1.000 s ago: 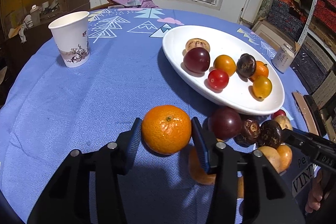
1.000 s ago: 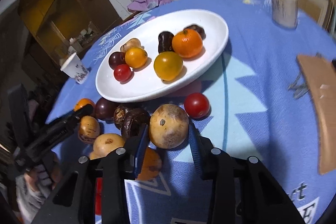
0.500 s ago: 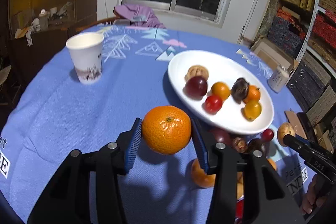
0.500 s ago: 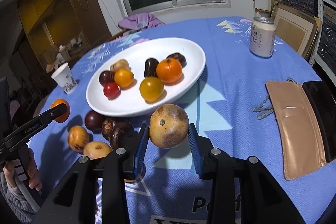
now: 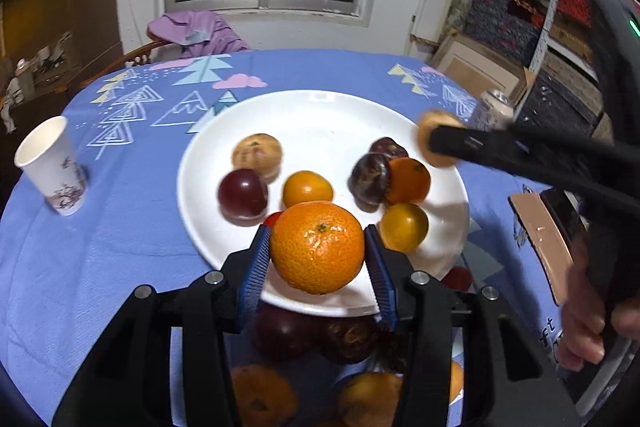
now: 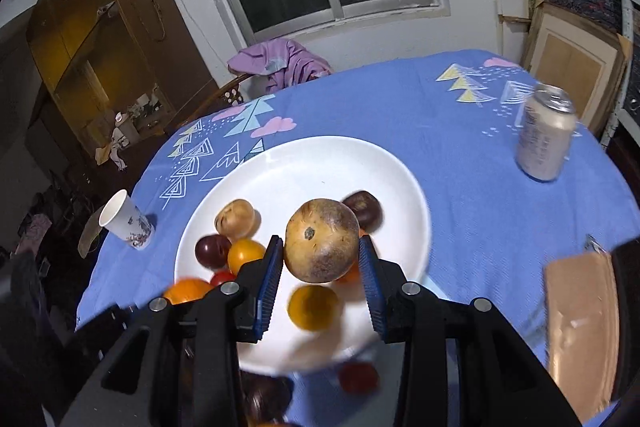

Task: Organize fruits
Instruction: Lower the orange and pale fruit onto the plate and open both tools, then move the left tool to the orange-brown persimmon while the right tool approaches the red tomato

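My left gripper (image 5: pixel 316 259) is shut on an orange mandarin (image 5: pixel 317 247), held above the near rim of the white oval plate (image 5: pixel 320 115). My right gripper (image 6: pixel 320 267) is shut on a brown round fruit (image 6: pixel 322 239), held over the same plate (image 6: pixel 304 163). In the left wrist view the right gripper (image 5: pixel 434 139) reaches in from the right with that brown fruit (image 5: pixel 430 125) over the plate's right edge. Several fruits lie on the plate: a dark red plum (image 5: pixel 242 193), yellow-orange ones and dark ones. More loose fruits (image 5: pixel 280 335) sit on the cloth below my left fingers.
A paper cup (image 5: pixel 52 167) stands left of the plate on the blue tablecloth (image 5: pixel 100 247). A drink can (image 6: pixel 544 135) stands at the right, and a tan wallet (image 6: pixel 580 323) lies near the right edge beside a dark phone. A chair with purple cloth (image 6: pixel 280 63) is behind the table.
Both grippers rose from the cloth with their fruits and moved forward over the plate. The loose fruit pile now lies below and behind the fingers.
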